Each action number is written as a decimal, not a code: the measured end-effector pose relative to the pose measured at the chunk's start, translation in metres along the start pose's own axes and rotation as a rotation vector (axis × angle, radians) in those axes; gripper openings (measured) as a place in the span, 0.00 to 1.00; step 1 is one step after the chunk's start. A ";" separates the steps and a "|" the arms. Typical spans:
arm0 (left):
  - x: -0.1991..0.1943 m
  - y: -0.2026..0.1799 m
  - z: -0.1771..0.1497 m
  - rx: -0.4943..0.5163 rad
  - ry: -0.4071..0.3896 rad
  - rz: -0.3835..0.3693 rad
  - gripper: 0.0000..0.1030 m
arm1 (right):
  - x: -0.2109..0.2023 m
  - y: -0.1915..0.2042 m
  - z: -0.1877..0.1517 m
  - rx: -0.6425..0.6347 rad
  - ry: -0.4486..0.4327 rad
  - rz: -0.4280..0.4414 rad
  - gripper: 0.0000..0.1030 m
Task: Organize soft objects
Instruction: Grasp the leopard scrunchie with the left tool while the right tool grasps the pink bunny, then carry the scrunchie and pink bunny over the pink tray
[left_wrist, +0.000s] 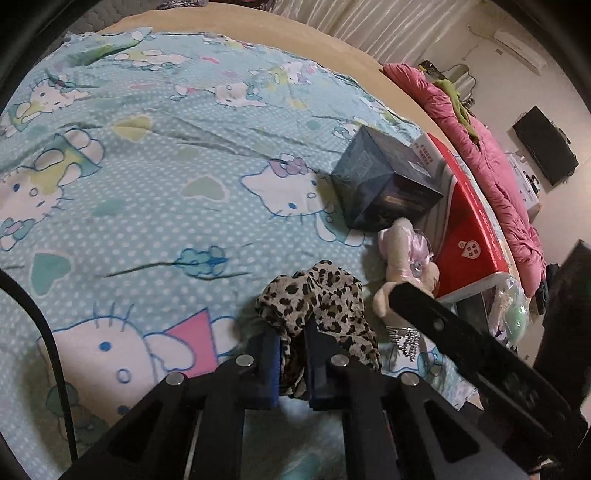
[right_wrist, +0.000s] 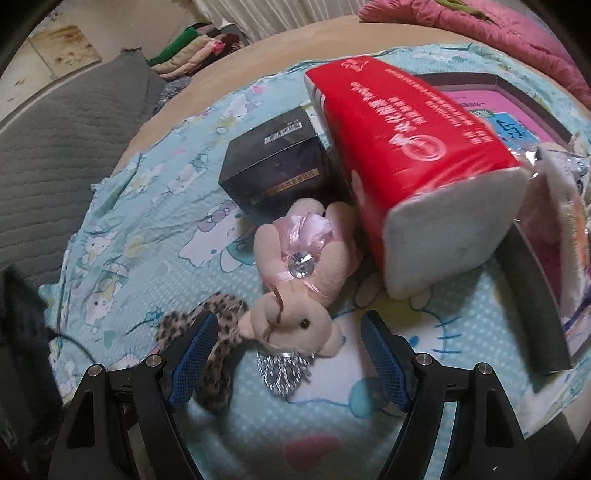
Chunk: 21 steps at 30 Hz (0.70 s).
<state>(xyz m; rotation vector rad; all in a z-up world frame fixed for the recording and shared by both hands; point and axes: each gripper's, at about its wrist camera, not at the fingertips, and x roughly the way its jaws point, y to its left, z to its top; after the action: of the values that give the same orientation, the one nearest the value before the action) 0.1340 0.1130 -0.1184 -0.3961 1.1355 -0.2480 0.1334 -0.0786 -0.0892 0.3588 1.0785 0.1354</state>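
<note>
Left tongs (left_wrist: 291, 354) pinching leopard scarf (left_wrist: 325, 299), plush bunny (right_wrist: 295, 280) just beside, open bedsheet (left_wrist: 147, 206) leftward

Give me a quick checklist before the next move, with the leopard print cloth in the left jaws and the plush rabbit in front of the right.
1. Left gripper jaws shut on the leopard-print fabric cloth: ok.
2. Right gripper jaws open: ok.
3. Pink plush rabbit head between the right jaws: ok; pads not touching it.
4. Cloth clear of the right jaws: not ok; it lies against the left-hand pad.
5. Silver beaded trinket attached to the rabbit: cannot tell.
6. Red tissue pack clear of the rabbit: not ok; it sits right against the body.
</note>
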 end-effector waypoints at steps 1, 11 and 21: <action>-0.002 0.001 0.000 -0.005 -0.001 -0.003 0.10 | 0.003 0.000 0.001 0.006 0.001 -0.010 0.78; -0.008 0.000 -0.004 0.000 -0.018 0.003 0.10 | 0.020 0.014 0.002 -0.111 -0.010 -0.045 0.44; -0.047 -0.027 -0.010 0.047 -0.090 0.064 0.10 | -0.043 0.023 0.003 -0.238 -0.113 0.091 0.42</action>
<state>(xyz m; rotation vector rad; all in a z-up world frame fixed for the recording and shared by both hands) 0.1065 0.1055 -0.0715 -0.3259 1.0499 -0.1980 0.1171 -0.0700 -0.0437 0.1984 0.9233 0.3178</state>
